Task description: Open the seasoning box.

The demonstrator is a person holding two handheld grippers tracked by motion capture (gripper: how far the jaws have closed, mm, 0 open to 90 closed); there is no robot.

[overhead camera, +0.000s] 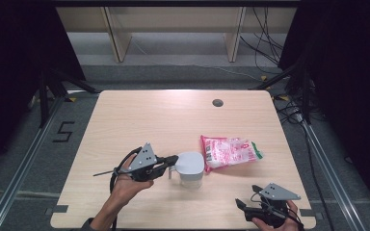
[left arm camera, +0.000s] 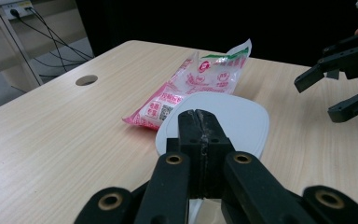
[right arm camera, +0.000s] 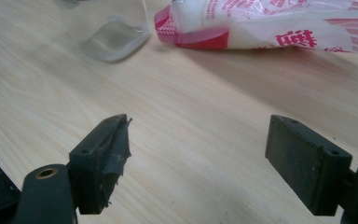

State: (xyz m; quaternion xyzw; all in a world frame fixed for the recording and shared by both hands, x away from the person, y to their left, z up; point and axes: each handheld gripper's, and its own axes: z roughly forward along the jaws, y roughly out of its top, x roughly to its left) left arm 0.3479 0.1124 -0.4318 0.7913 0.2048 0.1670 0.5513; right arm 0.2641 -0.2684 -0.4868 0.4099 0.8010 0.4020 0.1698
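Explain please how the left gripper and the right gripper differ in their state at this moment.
The left gripper has its jaws pressed shut at the handle side of the white-lidded jug; the right gripper has its jaws wide apart over bare table. The left is mid-table; the right sits at the near edge. Both are hand-held.

Left gripper [overhead camera: 172,161]: black body with a grey three-cornered plate [overhead camera: 143,156] on top, perforated by small holes. Black cable [overhead camera: 115,174] loops from the body. In the left gripper view, the black jaws carry brass-coloured pivot bushings [left arm camera: 174,159] and rectangular pads [left arm camera: 204,135] with scuffed faces.

Right gripper [overhead camera: 241,204]: same black construction, with its own grey plate [overhead camera: 279,192] and black cabling. In the right gripper view, one pad [right arm camera: 103,158] has frayed, peeling facing; the other pad [right arm camera: 305,161] is intact, with small screw recesses.
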